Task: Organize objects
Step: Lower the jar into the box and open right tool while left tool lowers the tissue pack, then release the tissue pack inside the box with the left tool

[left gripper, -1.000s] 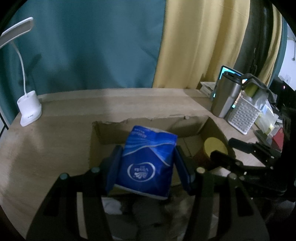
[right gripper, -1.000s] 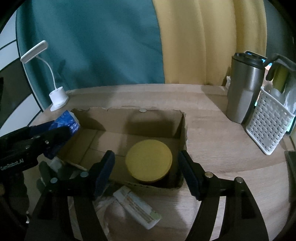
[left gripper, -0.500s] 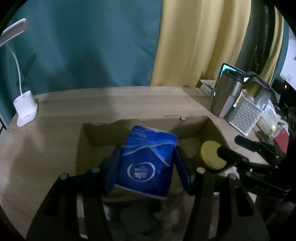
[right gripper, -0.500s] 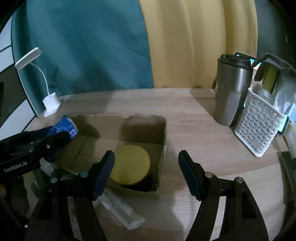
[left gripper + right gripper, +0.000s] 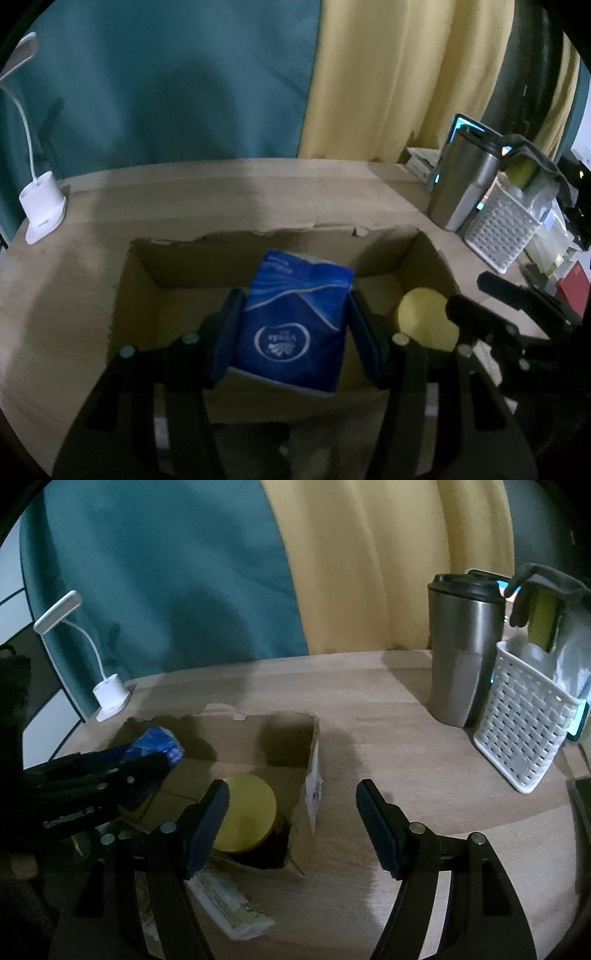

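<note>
Above the open cardboard box (image 5: 129,288), the left gripper (image 5: 295,328) clamps a blue tissue pack (image 5: 295,325) by its two flanks. The pack looks soft and light, likely to crumple under a harder squeeze. The right gripper (image 5: 291,827) hangs empty, jaws apart, beside a yellow-lidded jar (image 5: 247,819) inside the box.

both wrist cams look down close over the table (image 5: 258,192), sharing the box (image 5: 332,251) and lamp (image 5: 107,694).
</note>
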Demonstrator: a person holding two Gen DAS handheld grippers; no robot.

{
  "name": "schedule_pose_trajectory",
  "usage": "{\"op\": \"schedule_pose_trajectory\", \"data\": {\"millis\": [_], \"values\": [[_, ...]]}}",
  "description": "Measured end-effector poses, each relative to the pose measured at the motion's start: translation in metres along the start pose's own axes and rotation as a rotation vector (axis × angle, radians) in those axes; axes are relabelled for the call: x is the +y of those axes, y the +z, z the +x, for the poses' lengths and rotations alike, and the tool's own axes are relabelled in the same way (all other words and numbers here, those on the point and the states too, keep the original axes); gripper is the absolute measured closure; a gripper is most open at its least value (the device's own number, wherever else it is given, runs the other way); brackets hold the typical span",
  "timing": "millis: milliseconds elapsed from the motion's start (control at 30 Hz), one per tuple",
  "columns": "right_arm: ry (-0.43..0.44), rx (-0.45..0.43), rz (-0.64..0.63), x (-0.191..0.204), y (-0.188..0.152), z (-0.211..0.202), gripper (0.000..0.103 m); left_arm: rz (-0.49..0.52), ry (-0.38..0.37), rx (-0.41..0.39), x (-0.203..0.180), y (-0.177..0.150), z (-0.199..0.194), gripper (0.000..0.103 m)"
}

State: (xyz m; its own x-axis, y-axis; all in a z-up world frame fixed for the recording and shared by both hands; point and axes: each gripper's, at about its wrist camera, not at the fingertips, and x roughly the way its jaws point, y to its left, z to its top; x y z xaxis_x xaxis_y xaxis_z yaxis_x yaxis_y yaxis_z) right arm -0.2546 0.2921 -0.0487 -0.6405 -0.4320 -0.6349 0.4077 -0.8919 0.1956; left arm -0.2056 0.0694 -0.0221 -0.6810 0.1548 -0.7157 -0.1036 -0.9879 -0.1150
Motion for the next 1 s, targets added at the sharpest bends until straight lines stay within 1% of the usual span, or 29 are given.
{"op": "schedule_pose_trajectory", "data": {"millis": [133,333,533,600,733,900,967,1000], "values": [[0.021,-0.003,-0.019,-0.001,0.002,-0.001,0.029,-0.022,0.005,0.033,-0.006,0.001,0.010,0.046],[0.022,-0.017,-0.022,-0.008,0.003,-0.004,0.029,-0.017,0.016,0.051,-0.019,0.002,0.020,0.046],[0.018,-0.017,-0.012,-0.015,0.005,-0.002,0.029,-0.044,0.031,0.084,-0.022,0.003,0.031,0.046],[0.018,-0.016,-0.007,-0.017,0.006,-0.001,0.029,-0.050,0.024,0.094,-0.023,0.004,0.033,0.045],[0.021,-0.010,-0.002,-0.018,0.006,0.002,0.029,-0.073,-0.017,0.123,-0.024,0.004,0.036,0.044],[0.021,-0.009,0.000,-0.018,0.006,0.003,0.029,-0.064,-0.059,0.134,-0.031,0.001,0.033,0.042],[0.017,-0.009,0.002,-0.018,0.006,0.003,0.029,-0.076,-0.056,0.142,-0.031,0.000,0.033,0.040],[0.016,-0.009,0.001,-0.017,0.006,0.003,0.029,-0.083,-0.054,0.144,-0.030,0.000,0.033,0.035]]}}
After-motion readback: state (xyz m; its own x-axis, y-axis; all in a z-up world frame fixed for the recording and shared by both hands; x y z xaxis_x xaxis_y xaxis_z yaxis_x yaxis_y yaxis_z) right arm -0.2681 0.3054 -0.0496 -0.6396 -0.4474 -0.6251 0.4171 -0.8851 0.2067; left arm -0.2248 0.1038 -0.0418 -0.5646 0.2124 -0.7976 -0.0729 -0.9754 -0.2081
